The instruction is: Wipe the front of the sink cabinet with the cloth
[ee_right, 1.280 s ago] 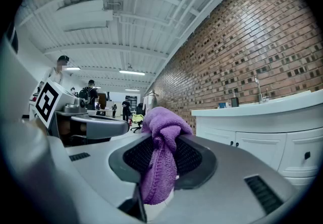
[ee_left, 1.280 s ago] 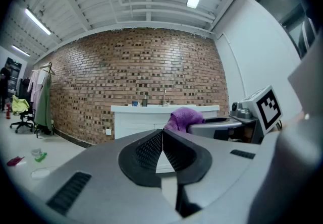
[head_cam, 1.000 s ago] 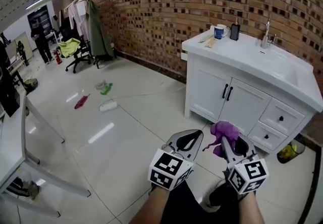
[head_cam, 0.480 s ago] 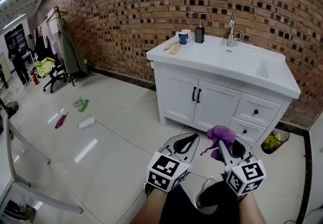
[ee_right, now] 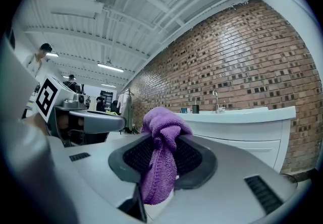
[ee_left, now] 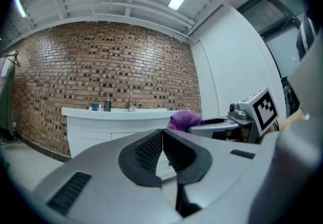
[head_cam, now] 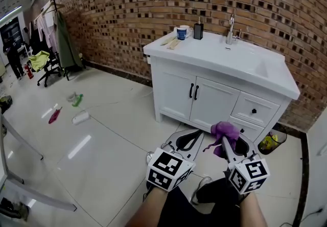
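The purple cloth (ee_right: 160, 160) is bunched and clamped between the jaws of our right gripper (head_cam: 231, 143), with a knot of it bulging past the tips. Ahead of those jaws and well apart stands the white sink cabinet (head_cam: 204, 103), its front of doors and drawers running crosswise to our reach; we judge that the right hand, which looks slightly the nearer, must carry the cloth forward to meet it. Our left gripper (head_cam: 187, 140) hangs just beside, jaws pressed together on nothing.
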Motion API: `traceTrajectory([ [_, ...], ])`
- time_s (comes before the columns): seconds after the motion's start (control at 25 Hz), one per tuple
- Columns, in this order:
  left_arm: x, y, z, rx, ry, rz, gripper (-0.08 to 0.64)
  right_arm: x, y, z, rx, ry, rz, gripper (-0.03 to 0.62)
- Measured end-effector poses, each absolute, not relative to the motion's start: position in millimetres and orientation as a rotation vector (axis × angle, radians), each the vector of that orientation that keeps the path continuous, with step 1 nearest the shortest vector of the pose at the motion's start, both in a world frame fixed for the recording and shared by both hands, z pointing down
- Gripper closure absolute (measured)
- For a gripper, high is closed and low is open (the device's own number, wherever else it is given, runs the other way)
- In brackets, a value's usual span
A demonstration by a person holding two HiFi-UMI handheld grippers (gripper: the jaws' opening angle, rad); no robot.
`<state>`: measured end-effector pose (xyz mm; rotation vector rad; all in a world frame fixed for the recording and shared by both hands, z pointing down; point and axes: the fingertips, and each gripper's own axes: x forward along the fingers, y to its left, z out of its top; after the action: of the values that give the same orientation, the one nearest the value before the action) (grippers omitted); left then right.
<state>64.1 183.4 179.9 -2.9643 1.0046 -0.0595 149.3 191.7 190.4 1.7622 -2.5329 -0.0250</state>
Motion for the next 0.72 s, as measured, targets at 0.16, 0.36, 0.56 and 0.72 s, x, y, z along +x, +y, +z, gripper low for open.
traceTrajectory([
  [0.16, 61.7, 179.1, 182.7, -2.964, 1.034, -0.052, 0.555, 148.3, 188.4, 187.6, 1.739, -2.533, -0.064, 0.481],
  [0.36, 73.6, 157.4, 180.7, -2.952, 0.997, -0.073, 0.555, 160.4, 173.5, 190.1, 1.701, -2.509, -0.099, 0.481],
  [0.56, 75.6, 106.7, 181.1, -2.912, 1.012, -0.101, 0.555, 180.5, 126.7, 199.6, 1.695, -2.473, -0.13, 0.481],
  [0.72, 79.4, 65.3, 199.1, -2.912, 1.03, -0.123, 0.555, 191.1, 80.0, 209.2, 1.69, -2.467, -0.146, 0.48],
])
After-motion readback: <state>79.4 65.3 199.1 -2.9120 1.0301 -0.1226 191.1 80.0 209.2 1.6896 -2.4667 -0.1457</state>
